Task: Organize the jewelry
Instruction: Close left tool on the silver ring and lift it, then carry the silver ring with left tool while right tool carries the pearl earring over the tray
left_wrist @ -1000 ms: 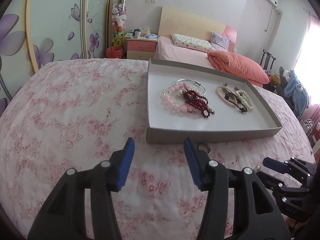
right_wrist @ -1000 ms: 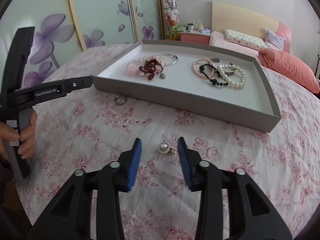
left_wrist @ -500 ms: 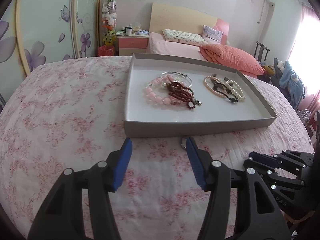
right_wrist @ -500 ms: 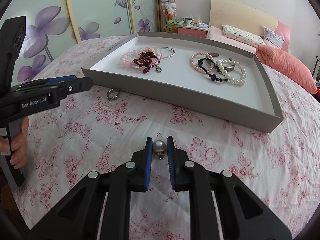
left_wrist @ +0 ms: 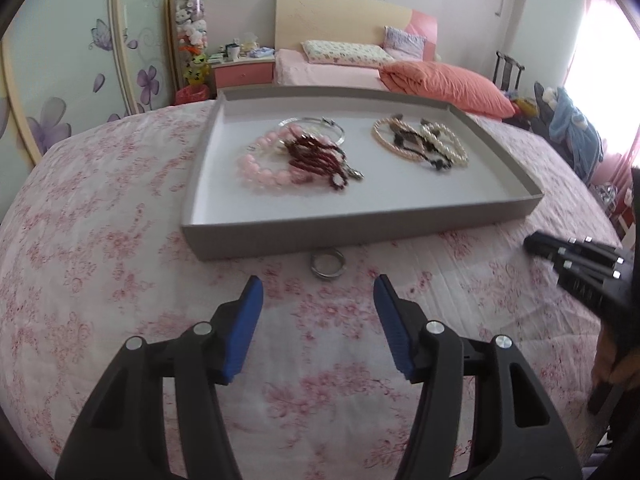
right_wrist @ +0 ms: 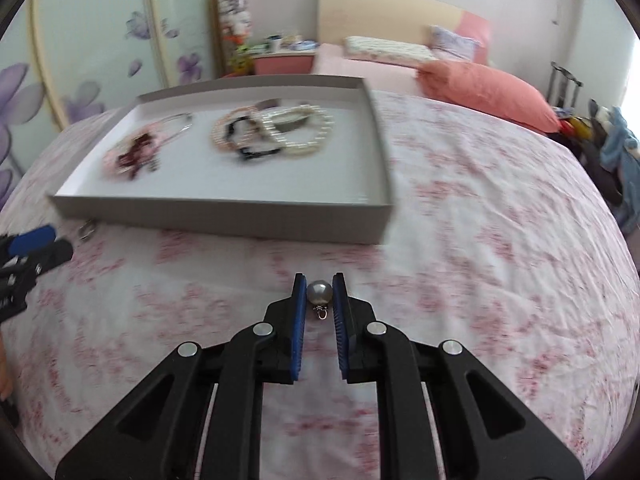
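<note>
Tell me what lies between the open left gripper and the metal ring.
Only bare floral bedspread, in the left wrist view: left gripper points at the ring, nothing between.

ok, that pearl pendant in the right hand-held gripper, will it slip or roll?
Pearl pendant looks round and glossy, pinched only at the right hand-held gripper tips, so it may squirt out. If dropped on the bedspread, it probably rolls little; its metal loop should stop it.
</note>
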`<state>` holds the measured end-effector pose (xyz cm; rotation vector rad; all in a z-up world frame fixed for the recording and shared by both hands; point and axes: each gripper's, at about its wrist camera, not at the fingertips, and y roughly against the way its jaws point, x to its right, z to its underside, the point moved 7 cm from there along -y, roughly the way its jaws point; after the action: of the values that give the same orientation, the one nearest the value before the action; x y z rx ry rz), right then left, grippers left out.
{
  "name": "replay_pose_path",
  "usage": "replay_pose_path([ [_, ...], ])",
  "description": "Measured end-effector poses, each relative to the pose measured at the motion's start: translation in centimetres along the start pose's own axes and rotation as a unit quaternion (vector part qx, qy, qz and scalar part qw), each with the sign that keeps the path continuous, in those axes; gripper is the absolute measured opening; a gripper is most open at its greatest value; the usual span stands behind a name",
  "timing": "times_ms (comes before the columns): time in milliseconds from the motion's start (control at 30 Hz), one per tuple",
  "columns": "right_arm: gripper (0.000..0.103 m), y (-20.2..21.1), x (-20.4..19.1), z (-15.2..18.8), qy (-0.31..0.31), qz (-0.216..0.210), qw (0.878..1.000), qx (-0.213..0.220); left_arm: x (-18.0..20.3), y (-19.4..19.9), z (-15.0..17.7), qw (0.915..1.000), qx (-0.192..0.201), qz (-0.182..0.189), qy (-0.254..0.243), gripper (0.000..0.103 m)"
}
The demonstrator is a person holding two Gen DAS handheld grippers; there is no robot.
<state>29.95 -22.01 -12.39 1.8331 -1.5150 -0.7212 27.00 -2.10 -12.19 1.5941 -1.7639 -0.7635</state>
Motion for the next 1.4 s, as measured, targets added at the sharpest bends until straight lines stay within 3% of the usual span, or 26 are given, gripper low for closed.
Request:
replay_pose_path([
  [533,0.014,-0.3,0.2,0.0,-0.006,-0.003,1.0,-0.001,1.3,-2.7,-1.2,0.9969,-0.026,-0.071,0.023,0.053],
  [833,0.015,-0.2,0.3,0.1,-0.009,-0.006,1.0,-0.001,1.4,-2.7,-1.6,0.9954,-0.016,-0.088,0.034,0.035],
  [967,0.015,-0.3,0.3,0.1,-0.009,-0.006,1.0,-0.001,1.0,-2.5,-1.5,0.9954,-0.011,-0.089,0.033,0.022],
  [1400,0.015,-0.2,0.1,0.1,-0.003,-0.004,1.0,-0.001,-2.4,0.1,1.1,0.9953,-0.013,-0.095,0.016,0.022],
])
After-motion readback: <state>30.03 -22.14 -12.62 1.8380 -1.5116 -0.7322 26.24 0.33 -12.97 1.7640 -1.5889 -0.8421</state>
